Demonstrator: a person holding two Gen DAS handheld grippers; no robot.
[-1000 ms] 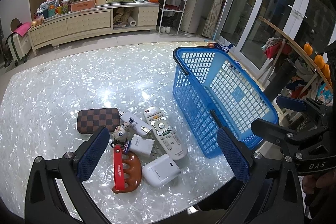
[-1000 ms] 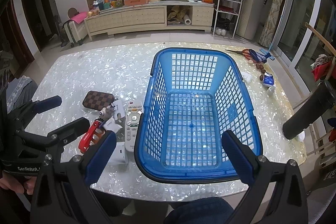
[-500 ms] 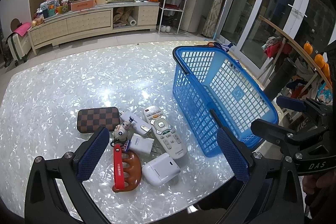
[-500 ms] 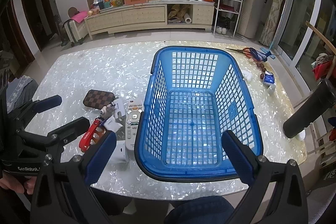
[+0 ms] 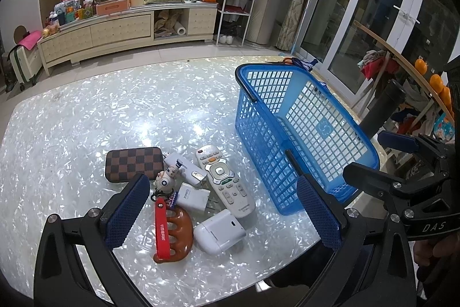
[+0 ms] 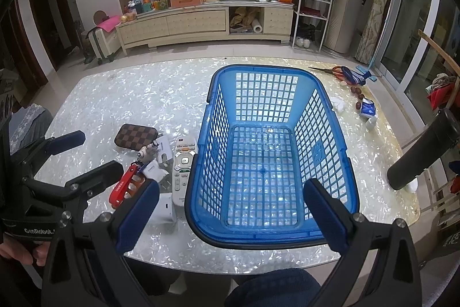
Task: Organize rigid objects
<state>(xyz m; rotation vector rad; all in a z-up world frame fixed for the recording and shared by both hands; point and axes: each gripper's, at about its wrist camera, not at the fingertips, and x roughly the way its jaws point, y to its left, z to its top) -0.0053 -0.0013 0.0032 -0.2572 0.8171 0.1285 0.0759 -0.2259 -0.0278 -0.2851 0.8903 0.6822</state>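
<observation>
An empty blue mesh basket (image 6: 325,134) (image 5: 258,128) stands on the pearly table. Left of it lies a cluster: a white remote (image 5: 224,180) (image 6: 182,163), a brown checkered case (image 5: 132,163) (image 6: 135,134), a white box-shaped device (image 5: 218,230), a white charger (image 5: 192,196), a white USB stick (image 5: 184,166), a figurine keychain (image 5: 166,180), and a brown knuckle-shaped piece with a red strap (image 5: 169,232) (image 6: 123,186). My left gripper (image 5: 221,215) is open above the cluster's near side. My right gripper (image 6: 233,217) is open over the basket's near rim.
Scissors (image 6: 339,71), small brown fruits (image 6: 356,91) and a blue-white packet (image 6: 368,110) lie at the table's far right. A black cylinder (image 6: 422,154) stands off the right edge. A low cabinet (image 6: 201,22) and a wire shelf (image 6: 312,7) line the far wall.
Both grippers have barely moved; the views shift only slightly. Nothing was grasped or released.
</observation>
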